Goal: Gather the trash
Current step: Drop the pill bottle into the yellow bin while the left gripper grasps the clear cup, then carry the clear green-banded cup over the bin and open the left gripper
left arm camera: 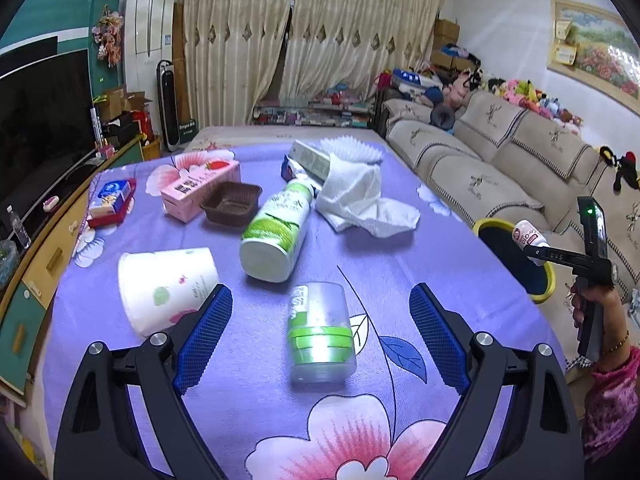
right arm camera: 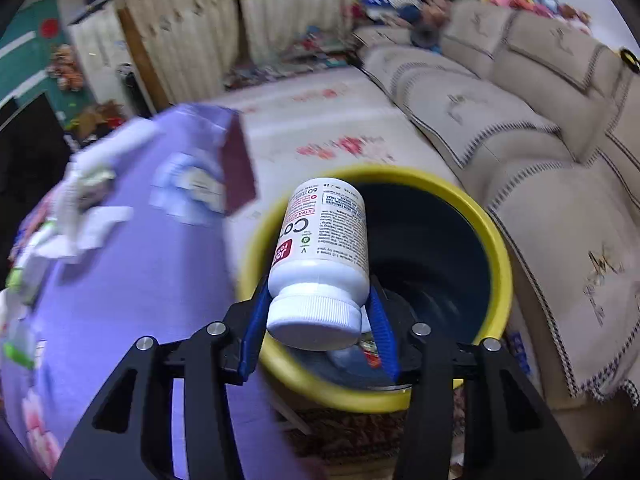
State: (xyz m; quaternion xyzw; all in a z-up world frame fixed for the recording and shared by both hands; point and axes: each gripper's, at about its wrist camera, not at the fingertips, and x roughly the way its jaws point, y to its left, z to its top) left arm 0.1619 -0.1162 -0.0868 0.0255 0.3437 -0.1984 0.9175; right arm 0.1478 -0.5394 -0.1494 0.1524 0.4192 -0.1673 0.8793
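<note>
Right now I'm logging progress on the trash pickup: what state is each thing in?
Pill bottle: held in right gripper above the bin.
Bin: open, some trash inside.
Left gripper: open, empty.
Clear jar: on its side.
Green bottle: on its side.
Paper cup: tipped over.
Brown tray: upright, empty.

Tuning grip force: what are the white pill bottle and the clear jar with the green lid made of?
White pill bottle held in the right claw: probably opaque glossy plastic, ribbed cap, printed paper label. Clear jar with green lid: translucent, slightly frosted walls, likely plastic; glass can't be excluded.
</note>
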